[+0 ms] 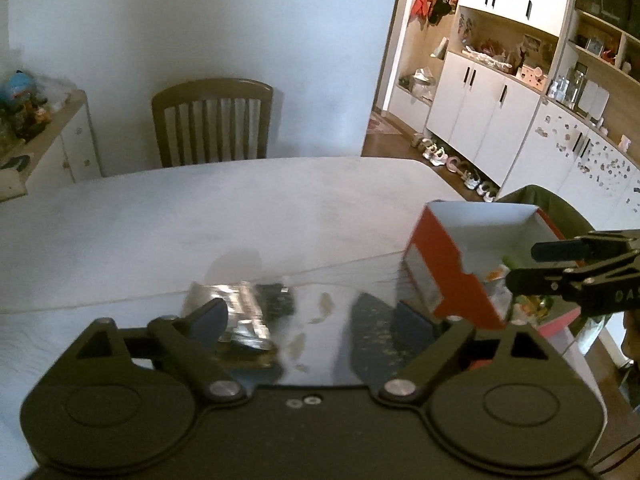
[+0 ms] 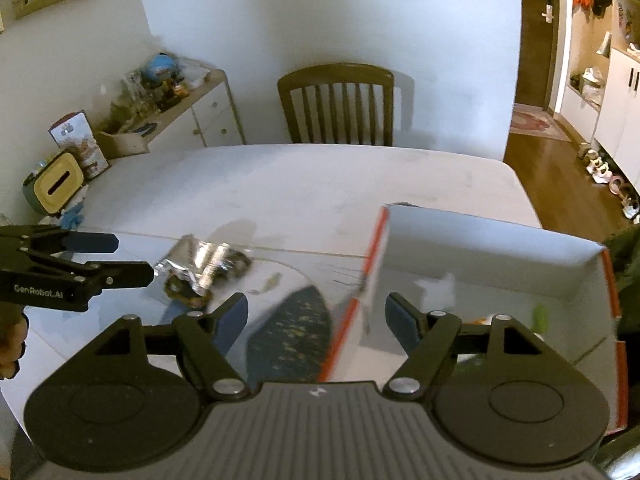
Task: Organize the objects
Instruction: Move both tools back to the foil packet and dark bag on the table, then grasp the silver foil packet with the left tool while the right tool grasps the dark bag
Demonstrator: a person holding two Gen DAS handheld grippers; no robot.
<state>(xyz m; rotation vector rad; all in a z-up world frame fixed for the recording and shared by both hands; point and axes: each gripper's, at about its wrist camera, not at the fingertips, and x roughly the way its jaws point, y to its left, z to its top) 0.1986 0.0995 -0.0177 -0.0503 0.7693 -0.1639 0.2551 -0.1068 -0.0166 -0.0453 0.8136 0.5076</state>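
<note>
Both of your grippers are open and hold nothing. The left gripper has its 2 blue pads spread wide above the table, and the right gripper stands a little less wide, with the near wall of the red and white box between its fingers in the view.

The shiny foil packet lies on the table to the left of the box, on top of some darker pieces that are too blurred to name. It is just ahead of the left gripper. A few small colourful items are already inside the box.

I think the foil packet is the next thing to take. It looks thin, crumpled and slippery, so the pads could slide off it or only push it away. The dark pieces under it could stay behind. Also, the right gripper is very near the box wall and could knock the box.
</note>
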